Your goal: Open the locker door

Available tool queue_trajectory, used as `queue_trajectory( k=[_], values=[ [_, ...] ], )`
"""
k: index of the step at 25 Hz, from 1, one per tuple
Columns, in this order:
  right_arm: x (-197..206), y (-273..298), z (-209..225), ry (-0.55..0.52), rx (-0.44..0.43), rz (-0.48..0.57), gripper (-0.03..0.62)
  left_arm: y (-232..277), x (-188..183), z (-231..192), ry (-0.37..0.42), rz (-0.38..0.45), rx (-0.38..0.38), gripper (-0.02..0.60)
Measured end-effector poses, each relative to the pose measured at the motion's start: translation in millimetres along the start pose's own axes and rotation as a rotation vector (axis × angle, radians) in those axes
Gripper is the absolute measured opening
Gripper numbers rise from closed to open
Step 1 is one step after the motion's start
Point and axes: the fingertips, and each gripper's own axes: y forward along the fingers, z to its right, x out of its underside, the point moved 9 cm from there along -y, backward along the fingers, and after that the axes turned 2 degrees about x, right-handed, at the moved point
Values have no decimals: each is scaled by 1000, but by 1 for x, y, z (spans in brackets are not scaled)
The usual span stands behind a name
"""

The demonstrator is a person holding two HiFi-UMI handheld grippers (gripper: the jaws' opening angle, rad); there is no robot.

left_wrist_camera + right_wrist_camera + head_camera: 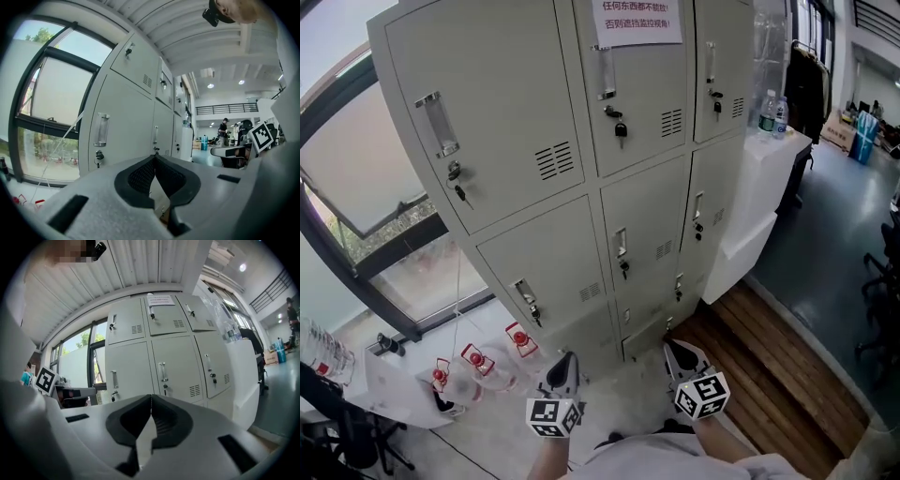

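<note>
A grey metal locker bank (581, 159) stands in front of me with every door closed. Each door has a vertical handle (606, 73) and a key (620, 127) hanging in its lock. A paper notice (637, 19) is stuck on the top middle door. My left gripper (565, 361) and right gripper (680, 352) are low at the bottom of the head view, well short of the doors. In the left gripper view the left gripper (155, 157) has its jaws together with nothing between them. The right gripper (151, 396) is likewise shut and empty, facing the lockers (164, 352).
A white cabinet (759, 197) with water bottles (772, 112) stands right of the lockers. A window (356, 159) is at the left, with red-topped items (478, 361) on the floor below it. Wooden flooring (769, 366) runs to the right. A person (224, 131) stands far off.
</note>
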Motion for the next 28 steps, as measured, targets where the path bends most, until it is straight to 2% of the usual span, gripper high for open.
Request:
queue_trajectory(
  k=[3,8,13,16,17,18,19,24,28],
  values=[
    [-6,13,16,-12,-41,-11,14,11,-5,6,-11,9,-34,3],
    [-17,31,39,-34,-98,-9,14,28,-12,27,53,1,-38,3],
    [-19,41,48,-34,-137,-19,14,34,-8,30,9,-1,-95,2],
    [-23,43,52,-44,-173,18,15,39,-8,33,21,-6,-108,3],
    [-25,44,52,-44,-195,29,34,40,-9,35,32,-8,-110,2],
    [-25,45,53,-39,-215,27,129,41,-9,36,38,-8,-111,2],
    [-26,48,54,-33,-226,17,180,42,-9,36,38,-6,-112,2],
    [-37,63,63,-22,-220,-16,183,43,-9,35,34,-3,-115,3],
    [-63,79,72,-34,-227,-21,183,43,-9,35,50,-6,-101,3]
  ],
)
